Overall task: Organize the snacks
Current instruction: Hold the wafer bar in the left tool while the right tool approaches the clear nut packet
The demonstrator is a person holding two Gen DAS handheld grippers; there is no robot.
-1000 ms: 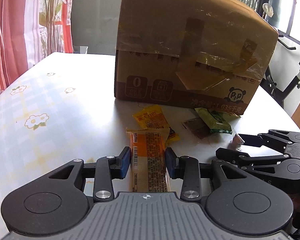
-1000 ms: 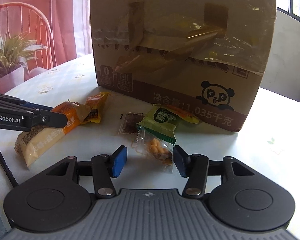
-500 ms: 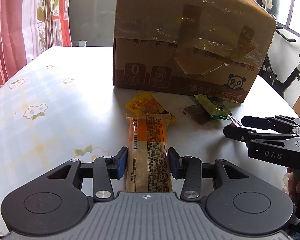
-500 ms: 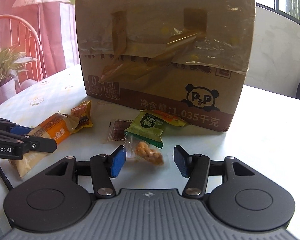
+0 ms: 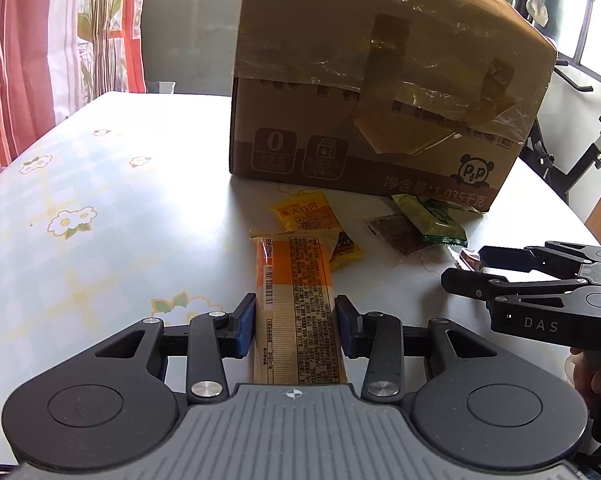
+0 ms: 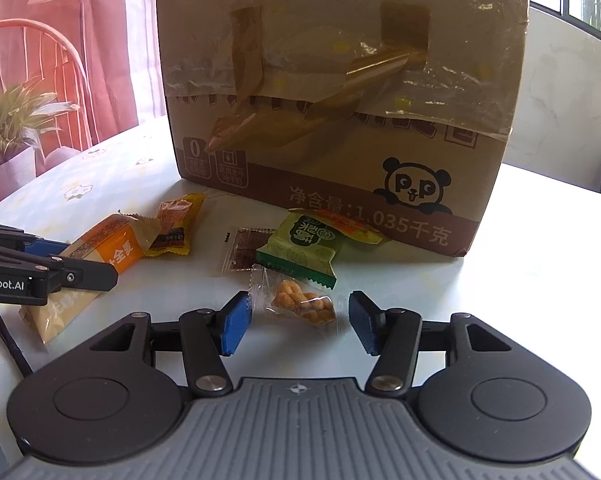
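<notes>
Two fingers [image 5: 246, 330] flank the long orange packet [image 5: 296, 308].

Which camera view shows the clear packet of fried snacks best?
The right wrist view: the clear packet lies whole on the table between the open right tongs, its golden pieces plain. The left wrist view shows only a corner of it, mostly hidden behind the right tongs' fingers.

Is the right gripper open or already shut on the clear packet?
Open. The right gripper straddles the clear packet; gaps show beside both blue pads.
</notes>
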